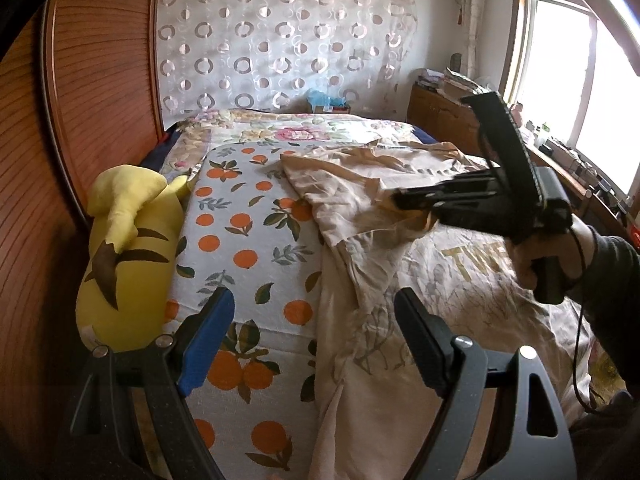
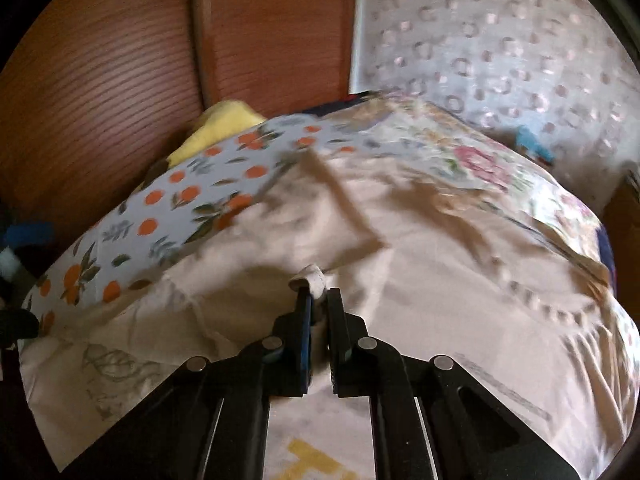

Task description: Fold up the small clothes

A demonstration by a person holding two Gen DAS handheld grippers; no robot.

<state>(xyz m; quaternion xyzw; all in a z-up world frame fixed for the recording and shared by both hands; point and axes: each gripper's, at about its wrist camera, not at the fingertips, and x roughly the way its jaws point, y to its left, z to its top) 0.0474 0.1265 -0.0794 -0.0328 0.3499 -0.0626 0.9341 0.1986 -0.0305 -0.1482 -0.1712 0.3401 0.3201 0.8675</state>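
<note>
A cream T-shirt [image 1: 404,276] with gold letters and a leaf print lies spread on the bed; it fills the right wrist view [image 2: 420,248]. My right gripper [image 2: 318,300] is shut on a fold of the shirt's fabric and lifts it off the bed. In the left wrist view it [image 1: 400,200] comes in from the right, pinching the shirt near its upper middle. My left gripper [image 1: 314,320] is open and empty, hovering over the shirt's left edge near the bed's front.
The bed has an orange-print sheet [image 1: 248,240] and a floral quilt [image 1: 296,132] behind. A yellow plush toy [image 1: 128,256] lies at the left by the wooden headboard [image 1: 80,120]. A cluttered cabinet [image 1: 444,100] and window stand at right.
</note>
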